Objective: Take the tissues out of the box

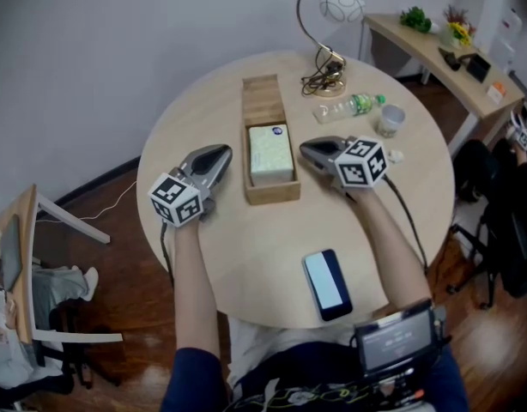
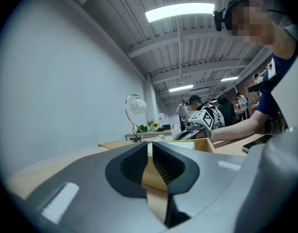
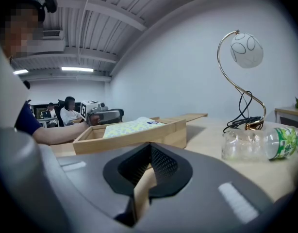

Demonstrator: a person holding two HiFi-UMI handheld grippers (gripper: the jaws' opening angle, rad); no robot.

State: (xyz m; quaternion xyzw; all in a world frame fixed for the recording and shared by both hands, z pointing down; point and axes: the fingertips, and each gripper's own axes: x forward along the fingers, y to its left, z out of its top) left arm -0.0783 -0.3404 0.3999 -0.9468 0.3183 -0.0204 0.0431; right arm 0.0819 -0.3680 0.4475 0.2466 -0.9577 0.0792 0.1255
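Head view of a round wooden table [image 1: 246,256] with a long open wooden box [image 1: 282,193] at its centre and a flat wooden panel [image 1: 262,101] at the box's far end. The tissue pack [image 1: 271,154], pale and finely patterned, lies inside the near half of the box, its top level with or a little above the rim. The left gripper [image 1: 222,154] rests on the table just beside the box's left wall, and the right gripper [image 1: 305,148] rests just beside its right wall. The pack therefore lies between the two grippers, apart from both and separated from each by a box wall. In the left gripper view the jaws are pressed together with nothing between them, and the box stands beyond and to the right of the tips. In the right gripper view the jaws are likewise closed and empty, with the box and pack beyond and to the left. A lamp [image 1: 332,15], a plastic bottle [image 1: 349,106] and a cup [image 1: 390,118] stand at the table's far right. A phone [image 1: 326,283] lies near the person.
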